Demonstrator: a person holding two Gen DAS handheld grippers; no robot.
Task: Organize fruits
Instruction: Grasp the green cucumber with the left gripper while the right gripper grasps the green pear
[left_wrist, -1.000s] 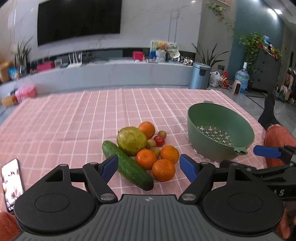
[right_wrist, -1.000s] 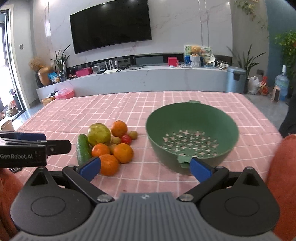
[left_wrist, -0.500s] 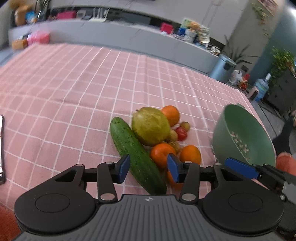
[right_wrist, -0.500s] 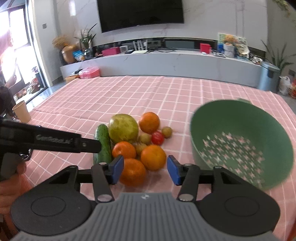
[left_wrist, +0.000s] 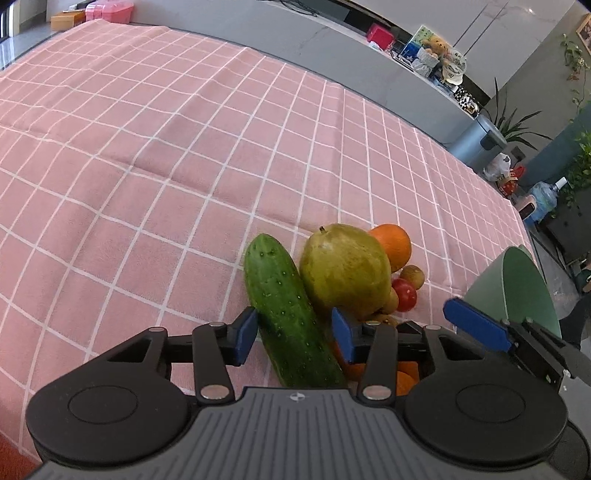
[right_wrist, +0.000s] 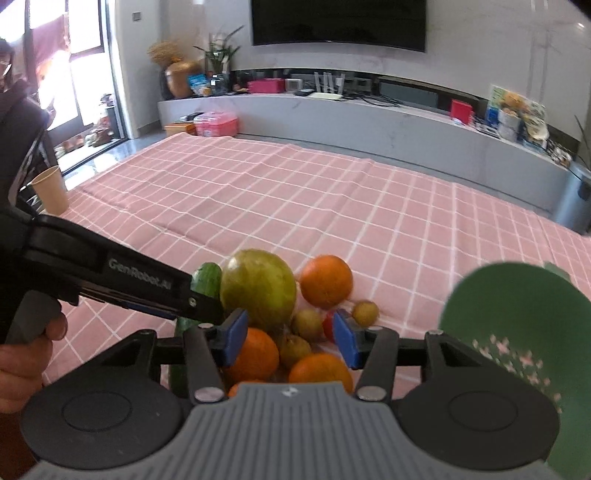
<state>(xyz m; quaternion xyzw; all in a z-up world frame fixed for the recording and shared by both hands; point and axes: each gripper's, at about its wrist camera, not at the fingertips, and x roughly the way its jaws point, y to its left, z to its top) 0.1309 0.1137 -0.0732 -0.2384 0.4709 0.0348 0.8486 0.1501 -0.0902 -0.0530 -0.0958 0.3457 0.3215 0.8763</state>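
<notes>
Fruits lie heaped on the pink checked tablecloth, near the green colander at the right; the heap holds a cucumber, a large green-yellow fruit, several oranges, a small red fruit and small brownish ones; the left gripper stands spread, its blue pads either side of the cucumber's middle, contact not confirmed; the right gripper is likewise spread over the near oranges, holding nothing. Judgement: the cucumber is stiff, fairly heavy, with a waxy bumpy skin likely to slip; a hold across its middle should balance it; the oranges are firm and round and may roll; the small red fruit looks soft and easily bruised. The cloth shows slight creases and may shift; behind it stand a long grey counter, a wall television and potted plants.
</notes>
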